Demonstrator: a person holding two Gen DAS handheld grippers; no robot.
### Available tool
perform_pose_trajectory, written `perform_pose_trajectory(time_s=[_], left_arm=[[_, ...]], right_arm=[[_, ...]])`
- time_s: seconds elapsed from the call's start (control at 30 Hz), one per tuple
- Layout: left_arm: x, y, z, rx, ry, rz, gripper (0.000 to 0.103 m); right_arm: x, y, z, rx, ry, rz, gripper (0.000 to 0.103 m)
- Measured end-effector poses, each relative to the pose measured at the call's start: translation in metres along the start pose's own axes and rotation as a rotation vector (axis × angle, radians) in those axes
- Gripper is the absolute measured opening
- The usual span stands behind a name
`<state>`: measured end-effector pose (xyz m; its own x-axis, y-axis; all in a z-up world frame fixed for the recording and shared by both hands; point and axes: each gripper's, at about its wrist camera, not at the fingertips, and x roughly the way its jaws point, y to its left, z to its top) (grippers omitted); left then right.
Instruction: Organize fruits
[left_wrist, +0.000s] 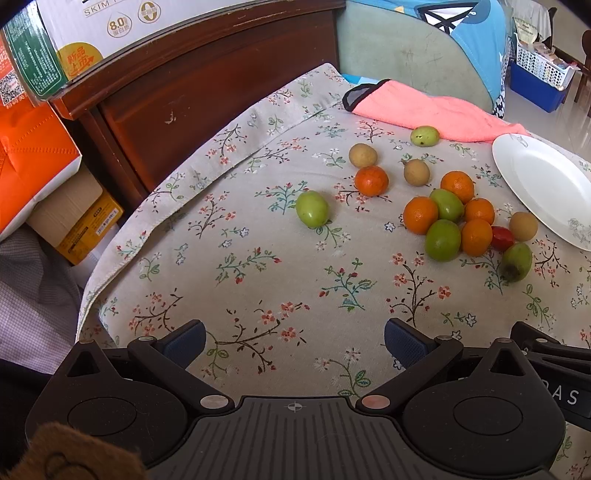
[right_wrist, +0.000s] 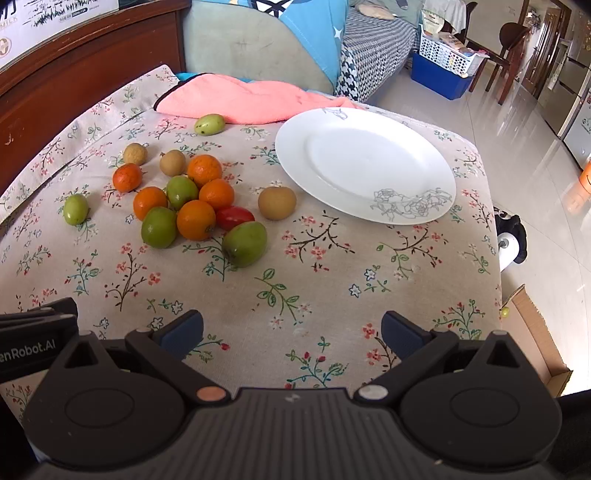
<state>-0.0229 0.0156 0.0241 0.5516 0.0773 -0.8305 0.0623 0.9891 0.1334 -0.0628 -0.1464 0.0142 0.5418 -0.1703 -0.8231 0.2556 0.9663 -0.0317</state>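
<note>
Several small fruits lie on the flowered tablecloth (right_wrist: 295, 295): a cluster of oranges (right_wrist: 195, 220) and green fruits (right_wrist: 245, 243), a red tomato (right_wrist: 234, 217) and brown round fruits (right_wrist: 277, 202). The same cluster shows in the left wrist view (left_wrist: 443, 221), with a lone green fruit (left_wrist: 312, 208) to its left. An empty white plate (right_wrist: 365, 162) stands right of the fruits; it also shows in the left wrist view (left_wrist: 543, 184). My left gripper (left_wrist: 294, 343) and right gripper (right_wrist: 291, 334) are both open, empty and held near the table's front, apart from the fruits.
A pink cloth (right_wrist: 240, 98) lies at the table's back edge, with a green fruit (right_wrist: 209, 124) beside it. A dark wooden headboard (left_wrist: 177, 96) and boxes (left_wrist: 33, 162) stand at the left. The table's right edge (right_wrist: 493, 221) drops to a tiled floor.
</note>
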Motion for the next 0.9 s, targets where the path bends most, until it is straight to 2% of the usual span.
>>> perform_pose_trajectory(time_s=[0.43, 0.9], left_arm=[[0.0021, 0.0013, -0.0032, 0.003, 0.003, -0.004, 0.103], [-0.0071, 0.0014, -0.0007, 0.003, -0.004, -0.052, 0.103]], right_arm=[[-0.0008, 0.0023, -0.0021, -0.024, -0.063, -0.030, 0.102], [-0.0045, -0.0013, 0.0018, -0.006, -0.032, -0.005, 0.101]])
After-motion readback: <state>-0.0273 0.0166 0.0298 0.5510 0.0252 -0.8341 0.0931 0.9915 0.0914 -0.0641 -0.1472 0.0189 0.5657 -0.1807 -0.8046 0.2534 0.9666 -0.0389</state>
